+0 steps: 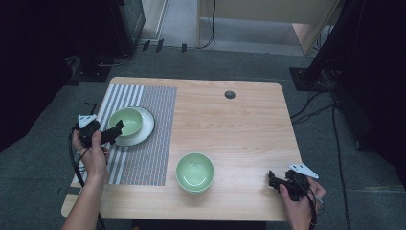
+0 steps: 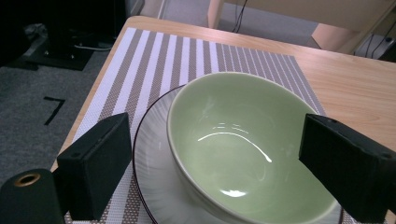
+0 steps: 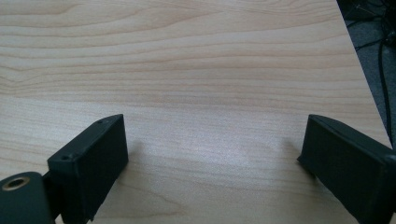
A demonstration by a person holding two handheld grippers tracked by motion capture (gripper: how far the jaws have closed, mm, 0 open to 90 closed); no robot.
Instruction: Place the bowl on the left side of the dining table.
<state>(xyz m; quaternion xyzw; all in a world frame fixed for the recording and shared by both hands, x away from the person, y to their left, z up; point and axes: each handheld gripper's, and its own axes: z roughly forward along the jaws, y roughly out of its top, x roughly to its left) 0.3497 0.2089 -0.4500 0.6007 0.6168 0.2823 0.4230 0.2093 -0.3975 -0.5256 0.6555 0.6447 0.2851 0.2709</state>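
A pale green bowl [image 1: 125, 120] [image 2: 233, 140] sits in a white plate [image 1: 146, 128] [image 2: 154, 158] on a striped placemat [image 1: 148, 153] [image 2: 154, 60] at the table's left. My left gripper [image 1: 117, 128] [image 2: 215, 133] hovers at the bowl's near-left side, open; its jaws stand wide on either side of the bowl without touching it. A second green bowl [image 1: 194, 171] stands empty on the bare wood near the front middle. My right gripper [image 1: 271, 179] [image 3: 210, 133] rests low at the front right corner, open, with only tabletop between its jaws.
The wooden table [image 1: 239, 129] [image 3: 187, 56] has a round dark cable hole [image 1: 230, 94] near its back edge. Its right edge lies close to my right gripper, with cables on the grey floor beyond. Dark equipment stands to the left and right of the table.
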